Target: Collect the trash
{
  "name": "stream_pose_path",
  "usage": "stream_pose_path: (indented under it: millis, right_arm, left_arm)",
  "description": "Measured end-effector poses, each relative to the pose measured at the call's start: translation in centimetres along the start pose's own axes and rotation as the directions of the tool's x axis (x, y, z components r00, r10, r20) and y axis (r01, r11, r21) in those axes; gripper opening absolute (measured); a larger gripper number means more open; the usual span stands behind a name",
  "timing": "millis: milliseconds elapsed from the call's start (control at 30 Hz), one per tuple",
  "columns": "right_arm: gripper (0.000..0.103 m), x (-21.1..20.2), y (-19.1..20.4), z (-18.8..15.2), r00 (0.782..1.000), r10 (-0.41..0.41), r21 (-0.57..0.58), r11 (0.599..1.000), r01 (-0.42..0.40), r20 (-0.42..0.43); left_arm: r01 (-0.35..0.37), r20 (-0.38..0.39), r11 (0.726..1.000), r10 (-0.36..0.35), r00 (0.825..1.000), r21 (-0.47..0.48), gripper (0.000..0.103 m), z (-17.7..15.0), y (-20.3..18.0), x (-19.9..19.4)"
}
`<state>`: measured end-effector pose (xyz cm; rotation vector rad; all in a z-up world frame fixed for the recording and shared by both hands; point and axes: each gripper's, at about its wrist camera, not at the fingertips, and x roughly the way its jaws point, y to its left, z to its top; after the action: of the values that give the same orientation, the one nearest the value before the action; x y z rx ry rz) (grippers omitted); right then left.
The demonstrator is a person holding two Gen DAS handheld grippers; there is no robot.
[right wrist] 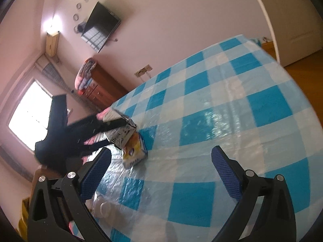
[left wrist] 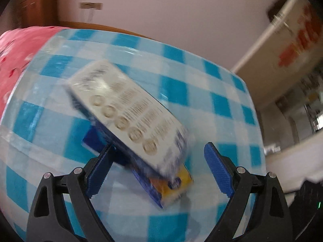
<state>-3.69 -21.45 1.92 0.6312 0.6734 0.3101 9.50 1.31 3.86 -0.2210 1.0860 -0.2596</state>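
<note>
While blurred, left wrist view records a rectangular cardboard box [left wrist: 129, 113], white printed face with a row of circles, tilted and propped on a flat blue-and-yellow packet [left wrist: 171, 185] lying on the table [left wrist: 222, 104]. Left gripper [left wrist: 156, 170] spread wide, nothing between its ribbed blue pads [left wrist: 217, 171]; left pad just beside the box's lower edge, contact not determinable.

Seen only from the right wrist view: same box [right wrist: 121, 133] near the table's far left edge, resting against the packet [right wrist: 135, 153], with the left gripper [right wrist: 105, 125] and the person's hand [right wrist: 101, 117] at the box. Also exclusive to this view: wall-mounted television [right wrist: 101, 26], wooden dresser [right wrist: 103, 88] bearing folded blankets [right wrist: 83, 72], bright window [right wrist: 30, 113], pale round object [right wrist: 105, 207] at near table edge, identity unclear. Right gripper [right wrist: 159, 174] released, jaws wide, holding nothing, well apart from the box.

Table covering glossy, wrinkled plastic in blue-and-white checks. Pink floral fabric [left wrist: 18, 56] visible solely in left view.
</note>
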Motion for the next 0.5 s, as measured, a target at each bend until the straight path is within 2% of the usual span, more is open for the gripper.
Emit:
stream_pose_path:
  millis: [100,200,300,500]
  right_arm:
    - [0.098,-0.2,-0.7,0.2,1.000,-0.014,0.018,1.000,0.013,0.008]
    - [0.098,-0.2,-1.3,0.3,1.000,-0.015,0.040,0.999,0.015,0.001]
    - [0.098,0.0,-1.2,0.3,1.000,-0.014,0.029,0.999,0.014,-0.008]
    - [0.098,1.2,-0.5,-0.1,0.998,-0.020,-0.011,1.000,0.019,-0.065]
  left_arm:
    - [-0.017,-0.003,0.999,0.017,1.000,0.042,0.090,-0.7,-1.2,-0.1]
    - [-0.046,0.031,0.999,0.046,0.998,-0.005,0.090,-0.4,-1.0,-0.6]
    - [-0.125,0.070,0.990,0.130,0.989,-0.064,0.090,-0.1,-0.1,-1.6]
    - [-0.183,0.140,0.983,0.183,0.973,-0.015,0.090,1.1,0.9,-4.6]
